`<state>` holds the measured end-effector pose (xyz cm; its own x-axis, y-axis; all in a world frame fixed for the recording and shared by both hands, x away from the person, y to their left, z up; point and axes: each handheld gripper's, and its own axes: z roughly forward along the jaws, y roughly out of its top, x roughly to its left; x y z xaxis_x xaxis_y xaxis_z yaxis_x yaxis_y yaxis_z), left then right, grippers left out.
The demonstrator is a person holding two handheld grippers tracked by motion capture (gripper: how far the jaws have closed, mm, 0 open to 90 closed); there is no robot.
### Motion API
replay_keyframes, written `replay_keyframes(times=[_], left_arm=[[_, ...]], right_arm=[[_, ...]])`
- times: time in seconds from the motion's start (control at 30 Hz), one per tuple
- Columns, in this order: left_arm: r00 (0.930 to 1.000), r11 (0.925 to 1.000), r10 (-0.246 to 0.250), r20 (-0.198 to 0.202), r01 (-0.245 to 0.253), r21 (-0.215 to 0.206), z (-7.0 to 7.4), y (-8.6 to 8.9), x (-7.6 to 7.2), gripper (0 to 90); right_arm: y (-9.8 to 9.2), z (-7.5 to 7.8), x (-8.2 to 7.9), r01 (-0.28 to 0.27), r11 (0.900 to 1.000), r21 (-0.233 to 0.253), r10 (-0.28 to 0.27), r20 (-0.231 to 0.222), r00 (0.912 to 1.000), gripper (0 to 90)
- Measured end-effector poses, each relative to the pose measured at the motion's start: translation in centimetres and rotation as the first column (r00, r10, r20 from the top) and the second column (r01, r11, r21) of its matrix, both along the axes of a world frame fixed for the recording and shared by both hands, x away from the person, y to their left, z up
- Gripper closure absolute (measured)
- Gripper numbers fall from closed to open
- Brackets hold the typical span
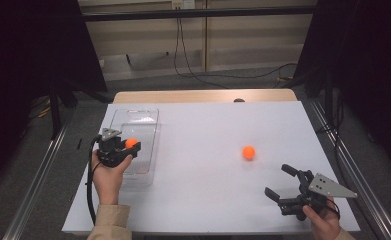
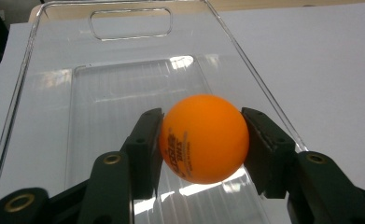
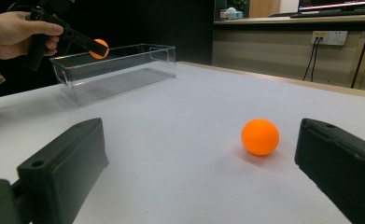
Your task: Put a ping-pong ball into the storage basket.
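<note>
My left gripper (image 1: 131,145) is shut on an orange ping-pong ball (image 2: 203,138), held above the near part of a clear plastic bin (image 1: 134,120). The bin (image 2: 124,84) lies below the ball, with a handle slot at its far end. From the right gripper view, that ball (image 3: 99,48) hangs over the bin's (image 3: 124,70) rim. A second orange ball (image 1: 248,152) rests on the white table, right of centre. My right gripper (image 1: 281,180) stands open near the front right edge, jaws pointed toward this ball (image 3: 260,136), which lies ahead between them, apart from both.
The white sheet (image 1: 208,165) covers the table, with a wooden strip (image 1: 203,95) at the far edge. Metal rails run along both sides of the table. Cables (image 1: 193,70) hang over the floor beyond. Dark curtains flank the scene.
</note>
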<state>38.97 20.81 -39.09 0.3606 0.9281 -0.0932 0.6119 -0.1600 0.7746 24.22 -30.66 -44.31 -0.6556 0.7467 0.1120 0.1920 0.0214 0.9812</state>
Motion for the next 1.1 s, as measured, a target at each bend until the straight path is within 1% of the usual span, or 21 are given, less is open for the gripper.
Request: replay_keyframes(times=[0.1, 0.23, 0.5, 0.67, 1.1], left_arm=[[1.0000, 1.0000, 0.003, -0.002, -0.003, 0.007, -0.11, 0.04, 0.05, 50.9], [0.9999, 0.9999, 0.012, -0.001, -0.012, 0.003, -0.19, 0.17, 0.03, 50.8], [0.9997, 0.9998, 0.019, -0.012, -0.019, 0.011, -0.50, 0.33, 0.06, 50.8], [0.9996, 0.9996, 0.016, -0.022, -0.016, 0.025, -0.72, 0.24, 0.15, 50.8], [0.9992, 0.9993, 0.022, -0.033, -0.021, 0.030, -1.01, 0.18, 0.21, 50.8]], right_arm=[[-0.01, 0.00, 0.01, 0.000, 1.000, 0.000, 0.000, 0.000, 1.0000, 1.8], [0.00, -0.01, 0.01, 0.000, 1.000, 0.000, 0.000, -0.001, 1.0000, 1.8], [0.00, 0.00, 0.00, 0.000, 1.000, 0.000, 0.000, 0.001, 1.0000, 1.8], [0.01, -0.01, 0.01, 0.001, 1.000, 0.000, -0.001, 0.001, 1.0000, 1.8], [-0.01, 0.00, 0.01, 0.002, 1.000, 0.000, -0.002, 0.001, 1.0000, 1.8]])
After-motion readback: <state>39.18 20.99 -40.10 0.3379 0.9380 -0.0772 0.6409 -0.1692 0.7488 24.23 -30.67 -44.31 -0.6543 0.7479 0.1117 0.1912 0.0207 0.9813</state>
